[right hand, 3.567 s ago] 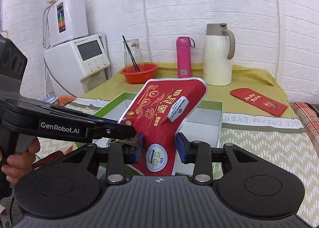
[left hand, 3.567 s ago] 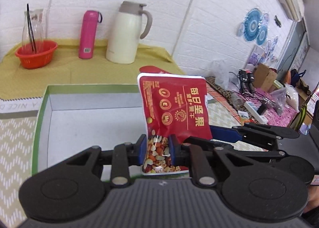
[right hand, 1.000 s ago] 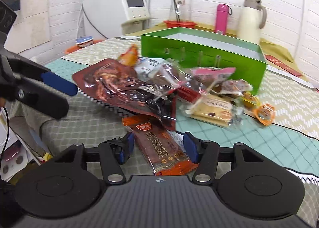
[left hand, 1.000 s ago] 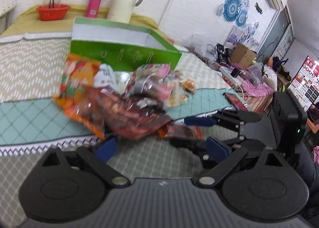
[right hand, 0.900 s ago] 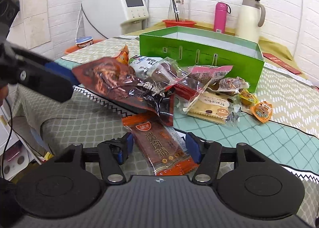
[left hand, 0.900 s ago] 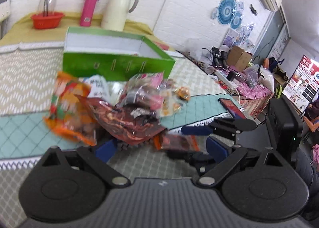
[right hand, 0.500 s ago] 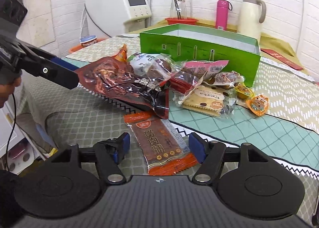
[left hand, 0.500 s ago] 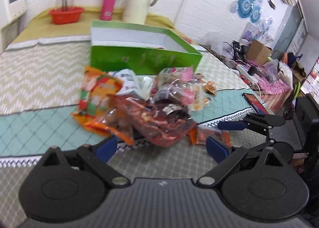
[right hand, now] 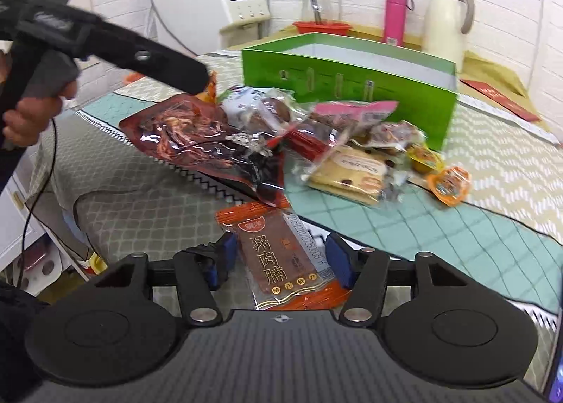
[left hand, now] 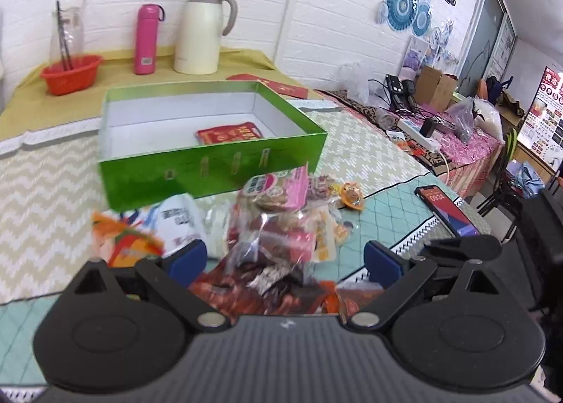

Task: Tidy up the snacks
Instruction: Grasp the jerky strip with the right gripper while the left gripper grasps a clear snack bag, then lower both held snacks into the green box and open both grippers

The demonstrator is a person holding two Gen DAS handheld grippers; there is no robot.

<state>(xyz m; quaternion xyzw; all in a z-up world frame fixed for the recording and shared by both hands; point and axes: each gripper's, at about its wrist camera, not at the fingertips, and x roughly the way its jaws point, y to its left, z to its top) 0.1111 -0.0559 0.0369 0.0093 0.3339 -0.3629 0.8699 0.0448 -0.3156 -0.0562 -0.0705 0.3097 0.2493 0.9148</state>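
Observation:
A green box (left hand: 211,170) with a white inside holds one red nut packet (left hand: 230,132); the box also shows in the right wrist view (right hand: 352,86). A pile of snack packets (left hand: 278,223) lies in front of it. My left gripper (left hand: 283,260) is open, raised over the pile's near side, holding nothing. My right gripper (right hand: 281,260) is open, with its jaws on either side of an orange pork-jerky packet (right hand: 281,255) lying flat on the cloth. A large dark red packet (right hand: 207,142), a biscuit packet (right hand: 355,170) and small jelly cups (right hand: 448,184) lie in the pile.
A phone (left hand: 445,209) lies at the table's right edge. At the back stand a white jug (left hand: 202,30), a pink bottle (left hand: 147,38) and a red bowl (left hand: 70,74). A red envelope (right hand: 499,98) lies right of the box. A white appliance (right hand: 214,5) stands at the back left.
The red nut packet, held over the box 3.6 s ago, now lies inside it. My left gripper has moved forward and up over the pile. My right gripper's jaws have widened slightly around the jerky packet.

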